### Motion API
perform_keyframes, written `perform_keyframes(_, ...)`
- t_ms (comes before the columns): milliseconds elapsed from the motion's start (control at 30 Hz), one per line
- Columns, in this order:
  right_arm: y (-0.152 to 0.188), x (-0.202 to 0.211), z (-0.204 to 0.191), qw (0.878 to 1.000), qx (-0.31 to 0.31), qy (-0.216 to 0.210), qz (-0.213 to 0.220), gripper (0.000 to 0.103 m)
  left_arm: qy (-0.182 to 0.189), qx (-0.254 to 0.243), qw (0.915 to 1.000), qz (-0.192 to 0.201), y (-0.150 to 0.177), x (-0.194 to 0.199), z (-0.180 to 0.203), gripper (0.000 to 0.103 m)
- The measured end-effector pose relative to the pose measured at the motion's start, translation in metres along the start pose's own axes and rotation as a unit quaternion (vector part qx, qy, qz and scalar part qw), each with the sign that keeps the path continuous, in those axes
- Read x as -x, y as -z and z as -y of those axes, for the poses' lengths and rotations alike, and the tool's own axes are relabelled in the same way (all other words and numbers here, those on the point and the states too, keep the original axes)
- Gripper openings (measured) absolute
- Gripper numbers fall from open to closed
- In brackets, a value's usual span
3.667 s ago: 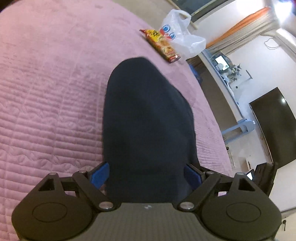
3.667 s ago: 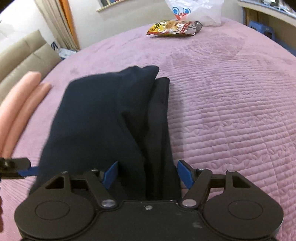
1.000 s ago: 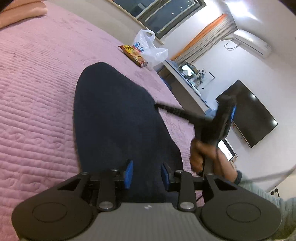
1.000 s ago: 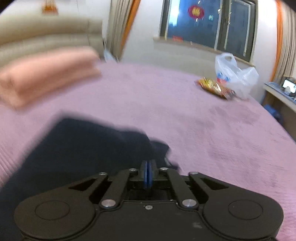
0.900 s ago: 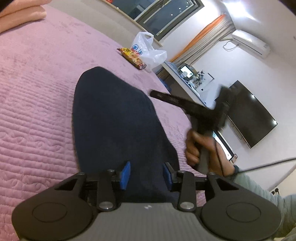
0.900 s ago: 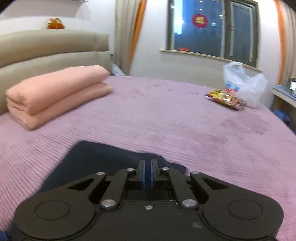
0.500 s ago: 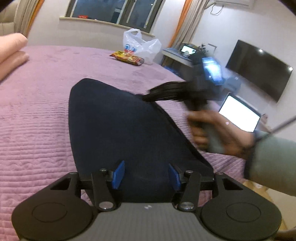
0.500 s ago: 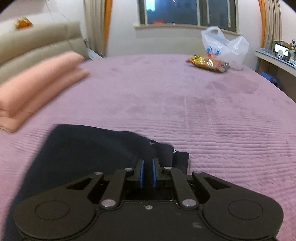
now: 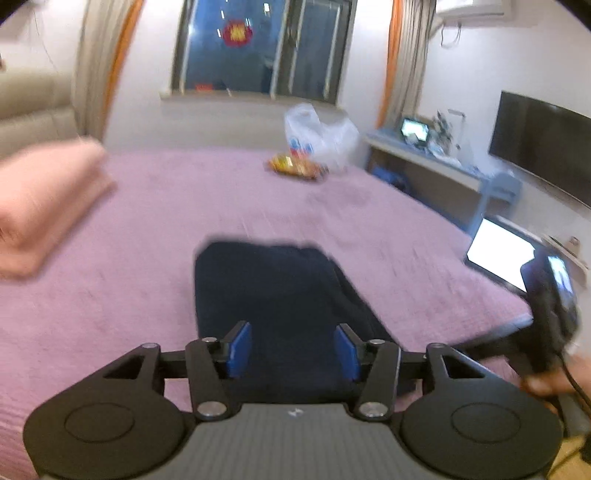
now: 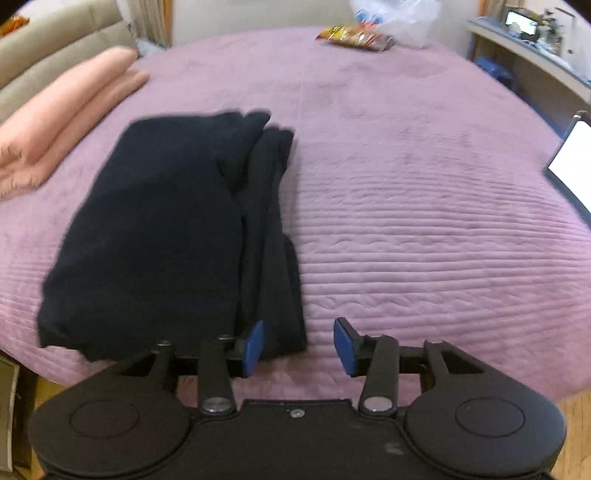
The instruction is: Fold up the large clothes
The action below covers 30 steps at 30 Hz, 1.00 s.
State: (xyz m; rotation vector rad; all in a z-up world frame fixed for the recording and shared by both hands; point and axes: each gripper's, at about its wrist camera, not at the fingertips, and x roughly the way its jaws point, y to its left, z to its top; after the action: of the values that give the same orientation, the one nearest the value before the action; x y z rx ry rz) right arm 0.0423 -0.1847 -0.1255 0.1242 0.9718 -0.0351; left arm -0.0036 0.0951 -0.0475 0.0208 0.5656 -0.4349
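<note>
A dark navy garment (image 10: 162,236) lies folded in a long rectangle on the purple quilted bed (image 10: 406,206), near its front edge. It also shows in the left wrist view (image 9: 280,295). My left gripper (image 9: 291,349) is open and empty, raised over the garment's near end. My right gripper (image 10: 297,347) is open and empty, just off the garment's right front corner, above the bed edge. The hand-held right gripper body (image 9: 546,314) shows at the right of the left wrist view.
A folded pink blanket (image 10: 62,110) lies at the bed's left by the beige headboard (image 10: 62,33). A snack packet (image 10: 354,37) and white plastic bag (image 10: 399,14) lie at the far edge. A lit laptop (image 10: 570,162), desk (image 9: 436,162) and TV (image 9: 543,140) stand right.
Both grippers have opened and let go of the garment, which now lies flat and folded. Both have pulled back and up from it; the right one has moved to its right front corner.
</note>
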Motion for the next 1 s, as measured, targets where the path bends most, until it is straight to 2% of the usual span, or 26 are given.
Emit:
perform_keyframes(67, -0.004, 0.035, -0.007, 0.999, 0.017, 0.004, 0.032, 0.077, -0.033, -0.013, 0.9991, 0.022, -0.018, 0.021, 0.015, 0.068)
perform_keyframes(133, -0.011, 0.075, -0.014, 0.996, 0.032, 0.0, 0.078, 0.079, -0.082, -0.023, 0.9953, 0.046, -0.038, 0.044, 0.033, 0.088)
perform_keyframes(200, -0.012, 0.121, -0.024, 0.991, 0.036, -0.015, 0.127, 0.08, -0.113, -0.024, 0.9904, 0.075, -0.054, 0.068, 0.048, 0.094)
perform_keyframes(233, -0.012, 0.139, -0.027, 0.988, 0.035, -0.024, 0.146, 0.081, -0.126, -0.024, 0.9877, 0.09, -0.062, 0.083, 0.057, 0.101)
perform_keyframes(300, -0.013, 0.177, -0.034, 0.981, 0.026, -0.043, 0.187, 0.083, -0.137, -0.027, 0.984, 0.111, -0.072, 0.108, 0.07, 0.103)
perform_keyframes(400, -0.008, 0.214, -0.046, 0.975, 0.009, -0.046, 0.217, 0.086, -0.17, -0.041, 0.9781, 0.112, -0.079, 0.136, 0.092, 0.103)
perform_keyframes(500, -0.007, 0.218, -0.049, 0.981, 0.001, -0.054, 0.189, 0.087, -0.199, -0.035, 0.9746, 0.097, -0.077, 0.146, 0.103, 0.103)
perform_keyframes(600, -0.004, 0.208, -0.05, 0.986, 0.0, -0.045, 0.161, 0.087, -0.186, -0.019, 0.9799, 0.07, -0.07, 0.141, 0.102, 0.103)
perform_keyframes(700, -0.004, 0.19, -0.053, 0.991, 0.002, -0.032, 0.132, 0.087, -0.167, 0.017, 0.9856, 0.023, -0.06, 0.123, 0.09, 0.103)
perform_keyframes(833, 0.001, 0.171, -0.053, 0.994, 0.003, -0.011, 0.108, 0.087, -0.152, 0.065, 0.986, -0.021, -0.048, 0.104, 0.072, 0.103)
perform_keyframes(1000, 0.002, 0.159, -0.053, 0.995, 0.009, -0.004, 0.1, 0.087, -0.147, 0.083, 0.9848, -0.04, -0.039, 0.089, 0.045, 0.103)
